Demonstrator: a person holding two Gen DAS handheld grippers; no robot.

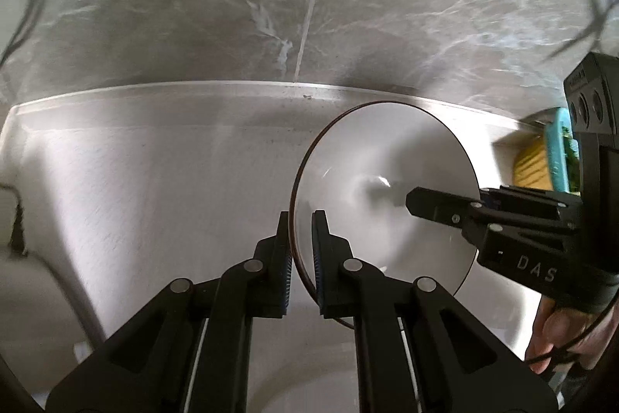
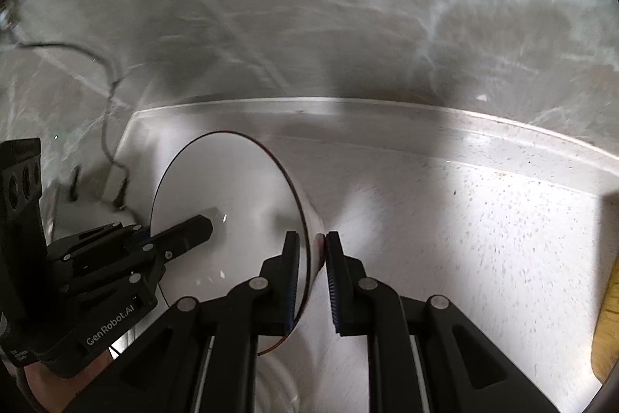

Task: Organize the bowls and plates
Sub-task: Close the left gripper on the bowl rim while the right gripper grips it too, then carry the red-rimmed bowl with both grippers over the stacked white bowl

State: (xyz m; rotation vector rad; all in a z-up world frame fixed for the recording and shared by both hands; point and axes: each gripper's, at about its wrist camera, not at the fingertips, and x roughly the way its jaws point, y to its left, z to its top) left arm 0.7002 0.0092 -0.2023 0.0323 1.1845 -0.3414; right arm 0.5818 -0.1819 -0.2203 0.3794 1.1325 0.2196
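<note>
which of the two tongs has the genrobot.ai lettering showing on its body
The left tongs, seen at the left of the right wrist view, gripping the bowl at its left rim. The right tongs, seen in the other view, show only "DAS".

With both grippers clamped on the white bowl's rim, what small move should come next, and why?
Probably keep it level and carry it sideways toward wherever it is to go. The left gripper and right gripper pinch opposite sides of the white bowl, which looks lifted above the pale counter; another white dish shows beneath it.
</note>
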